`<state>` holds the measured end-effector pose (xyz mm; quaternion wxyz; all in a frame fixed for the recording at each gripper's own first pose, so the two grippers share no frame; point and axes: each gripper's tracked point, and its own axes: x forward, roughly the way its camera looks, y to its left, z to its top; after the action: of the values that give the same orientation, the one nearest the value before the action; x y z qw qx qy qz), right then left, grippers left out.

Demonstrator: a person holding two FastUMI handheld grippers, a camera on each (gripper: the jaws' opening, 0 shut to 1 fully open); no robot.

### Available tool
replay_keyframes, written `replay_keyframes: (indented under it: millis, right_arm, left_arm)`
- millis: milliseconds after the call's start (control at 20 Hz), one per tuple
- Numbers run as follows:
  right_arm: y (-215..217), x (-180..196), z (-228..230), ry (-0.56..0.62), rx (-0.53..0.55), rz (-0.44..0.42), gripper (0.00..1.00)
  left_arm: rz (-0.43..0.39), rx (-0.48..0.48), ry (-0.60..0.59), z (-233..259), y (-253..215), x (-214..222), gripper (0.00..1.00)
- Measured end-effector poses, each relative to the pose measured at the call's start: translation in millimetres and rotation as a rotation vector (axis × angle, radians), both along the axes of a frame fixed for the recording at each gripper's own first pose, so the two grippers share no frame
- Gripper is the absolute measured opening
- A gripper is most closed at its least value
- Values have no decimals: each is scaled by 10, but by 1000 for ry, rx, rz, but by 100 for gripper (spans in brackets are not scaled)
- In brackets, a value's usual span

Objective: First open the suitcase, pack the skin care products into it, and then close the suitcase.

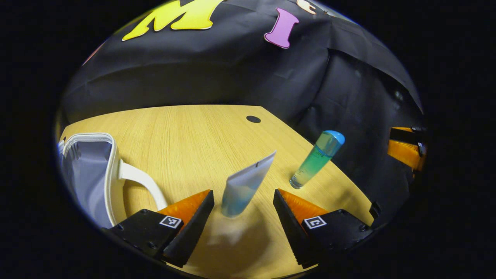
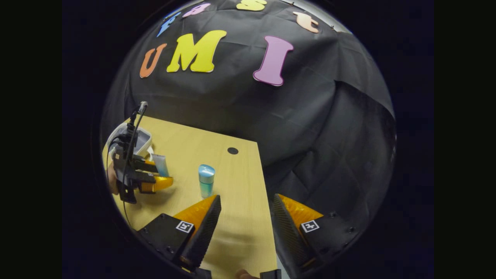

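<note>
The left gripper (image 1: 243, 205) stands wide open, its fingers either side of an upright tube (image 1: 246, 186), apparently lined up for a grasp. A bottle (image 1: 317, 159) stands beyond its right finger, the open suitcase (image 1: 91, 174) left. The right gripper (image 2: 245, 215), open and empty, hangs apart, bottle ahead-left.

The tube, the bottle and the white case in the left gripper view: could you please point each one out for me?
tube (image 1: 244, 186): left gripper view, middle of its body, between the open tongs.
bottle (image 1: 316, 161): left gripper view, middle of its clear green body.
white case (image 1: 110, 170): left gripper view, on its white zip rim.
</note>
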<state>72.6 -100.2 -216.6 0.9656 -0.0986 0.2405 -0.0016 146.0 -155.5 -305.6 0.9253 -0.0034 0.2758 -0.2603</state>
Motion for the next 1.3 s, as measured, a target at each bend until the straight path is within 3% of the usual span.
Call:
replay_keyframes:
  millis: [200, 450, 550, 600, 700, 1000, 1250, 1300]
  right_arm:
    - [105, 211, -125, 22, 49, 72, 81]
    - [478, 546, -306, 72, 143, 200, 81]
    - [621, 672, -347, 71, 160, 238, 81]
    - [688, 738, -375, 73, 158, 256, 81]
    - [816, 834, -441, 83, 162, 285, 81]
    - [1056, 1037, -637, 95, 190, 299, 82]
    - [1084, 1128, -822, 131, 222, 227, 77]
    - [1092, 1142, -852, 139, 231, 210, 70]
  left_arm:
    - [52, 51, -23, -96, -5, 205, 94]
    - [81, 95, -51, -150, -36, 279, 73]
    - [113, 119, -59, -171, 8, 322, 57]
    - [128, 124, -46, -187, 34, 312, 61]
    - [146, 90, -13, -182, 23, 277, 43]
    - [142, 15, -4, 169, 29, -33, 41]
    - [183, 74, -46, 646, 234, -316, 40]
    - [224, 85, -89, 804, 360, -377, 40]
